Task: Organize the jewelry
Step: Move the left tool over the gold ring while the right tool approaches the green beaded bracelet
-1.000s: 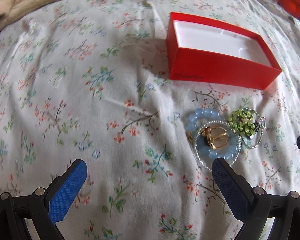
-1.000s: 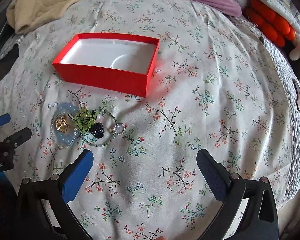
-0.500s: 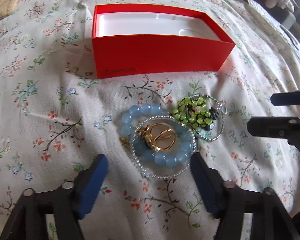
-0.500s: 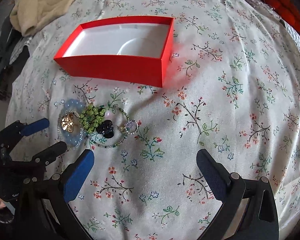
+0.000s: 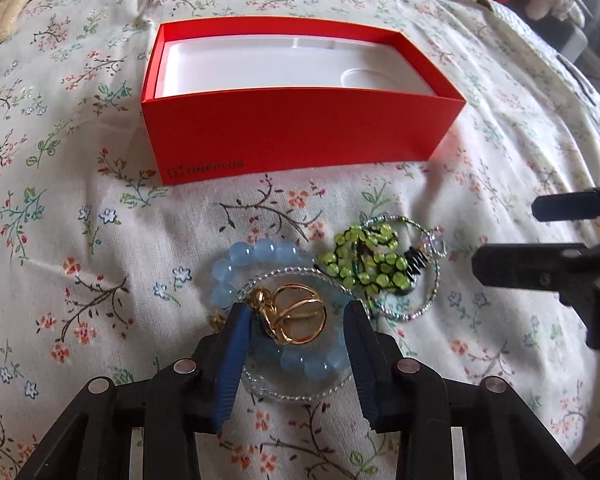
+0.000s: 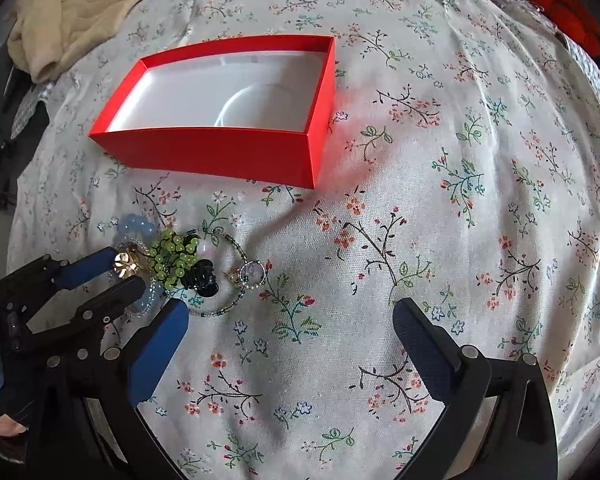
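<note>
While its jaws were closing, left gripper (image 5: 296,320) straddles gold ring (image 5: 296,314); right's gape.

An open red cardboard box (image 5: 300,136) with a bare white insert sits upright on the bedding, and just before it lies a tangled heap of blue, green, gold and silver beaded jewelry (image 5: 324,284).

Both cameras look steeply down at the bed (image 5: 80,240). The left one sits close over the jewelry pile (image 5: 324,280), the right one further off beside it. Both show the pile and the red box (image 6: 220,152).
</note>
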Demonstrator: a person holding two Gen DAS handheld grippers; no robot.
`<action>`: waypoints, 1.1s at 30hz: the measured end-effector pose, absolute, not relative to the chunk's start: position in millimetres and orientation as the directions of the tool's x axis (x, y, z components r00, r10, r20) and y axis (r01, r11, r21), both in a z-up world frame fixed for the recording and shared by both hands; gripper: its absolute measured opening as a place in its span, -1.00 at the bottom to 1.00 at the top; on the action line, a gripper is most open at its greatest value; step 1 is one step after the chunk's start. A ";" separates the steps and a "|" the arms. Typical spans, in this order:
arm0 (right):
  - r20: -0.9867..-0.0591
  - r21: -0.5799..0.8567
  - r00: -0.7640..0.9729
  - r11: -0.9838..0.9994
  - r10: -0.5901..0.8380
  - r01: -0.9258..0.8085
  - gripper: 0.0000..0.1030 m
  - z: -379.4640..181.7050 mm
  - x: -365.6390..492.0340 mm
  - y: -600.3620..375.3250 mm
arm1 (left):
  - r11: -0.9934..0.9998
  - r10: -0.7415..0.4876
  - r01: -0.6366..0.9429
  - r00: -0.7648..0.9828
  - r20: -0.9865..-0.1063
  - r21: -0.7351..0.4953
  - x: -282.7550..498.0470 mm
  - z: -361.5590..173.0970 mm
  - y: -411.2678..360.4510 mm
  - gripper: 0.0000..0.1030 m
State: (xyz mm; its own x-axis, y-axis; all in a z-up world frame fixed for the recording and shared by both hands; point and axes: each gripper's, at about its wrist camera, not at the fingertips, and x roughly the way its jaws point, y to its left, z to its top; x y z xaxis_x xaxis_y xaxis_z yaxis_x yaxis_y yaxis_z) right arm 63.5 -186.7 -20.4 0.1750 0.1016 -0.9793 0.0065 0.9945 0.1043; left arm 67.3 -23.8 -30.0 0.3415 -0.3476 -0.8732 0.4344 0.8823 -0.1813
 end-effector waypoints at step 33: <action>-0.956 0.225 0.196 0.974 0.219 0.012 0.97 -17.0 81.1 -150.6 | 0.918 -0.367 0.286 0.355 -0.860 -0.274 70.7 -2.6 65.6 -0.68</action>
